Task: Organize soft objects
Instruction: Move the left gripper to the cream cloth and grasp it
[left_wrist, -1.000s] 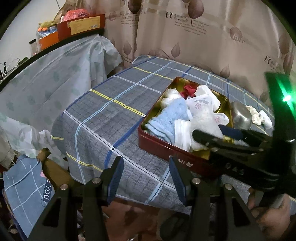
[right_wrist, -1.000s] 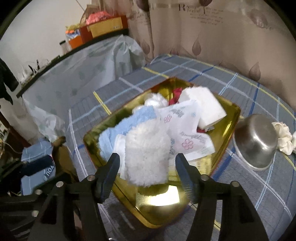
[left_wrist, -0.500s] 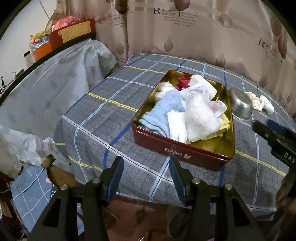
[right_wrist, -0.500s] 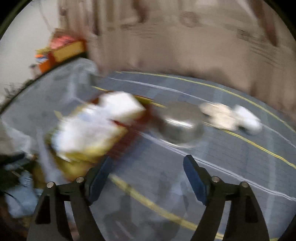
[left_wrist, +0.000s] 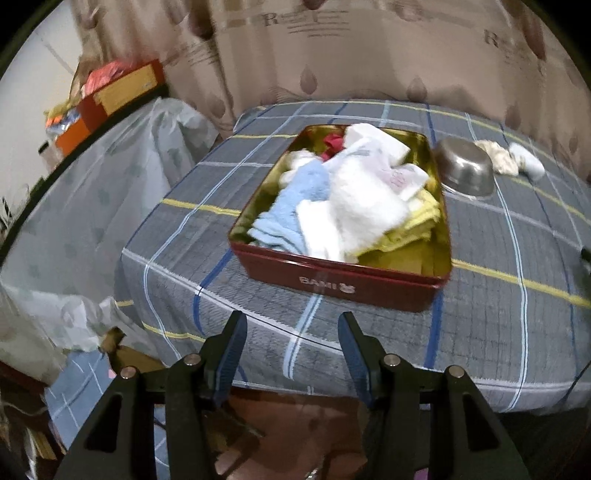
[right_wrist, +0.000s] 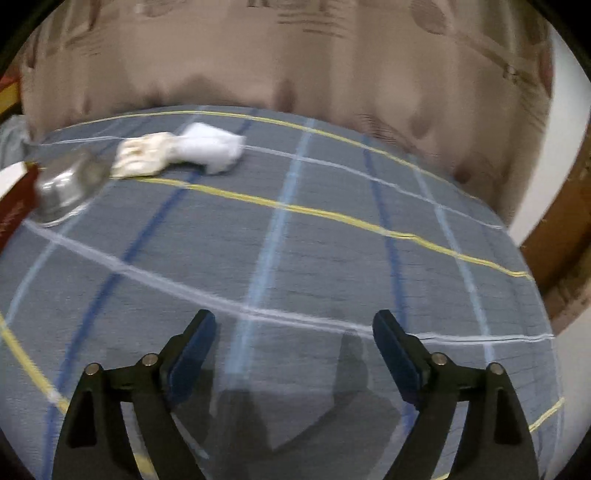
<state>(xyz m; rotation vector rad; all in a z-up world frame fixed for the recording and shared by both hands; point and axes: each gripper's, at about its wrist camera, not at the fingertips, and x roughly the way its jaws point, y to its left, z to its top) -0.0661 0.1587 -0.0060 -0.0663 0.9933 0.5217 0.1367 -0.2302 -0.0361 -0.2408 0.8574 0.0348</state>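
Note:
A red tin (left_wrist: 332, 282) with a gold inside sits on the plaid-covered table and holds soft cloths: a fluffy white one (left_wrist: 364, 201), a light blue towel (left_wrist: 291, 210), a yellow one (left_wrist: 417, 229) and a red one (left_wrist: 332, 142). My left gripper (left_wrist: 291, 347) is open and empty at the table's near edge, short of the tin. My right gripper (right_wrist: 293, 350) is open and empty over bare tablecloth. A cream cloth (right_wrist: 142, 155) and a white cloth (right_wrist: 210, 147) lie far left of it; they also show in the left wrist view (left_wrist: 509, 158).
A steel bowl (left_wrist: 467, 171) lies tipped right of the tin; it also shows in the right wrist view (right_wrist: 68, 184). A curtain (right_wrist: 280, 55) hangs behind the table. A covered bench with boxes (left_wrist: 118, 88) stands left. Bags lie on the floor (left_wrist: 70, 387) below.
My right gripper let go of the fluffy white cloth into the tin and swung right, away from the tin, over bare tablecloth. My left gripper pulled back and turned slightly right.

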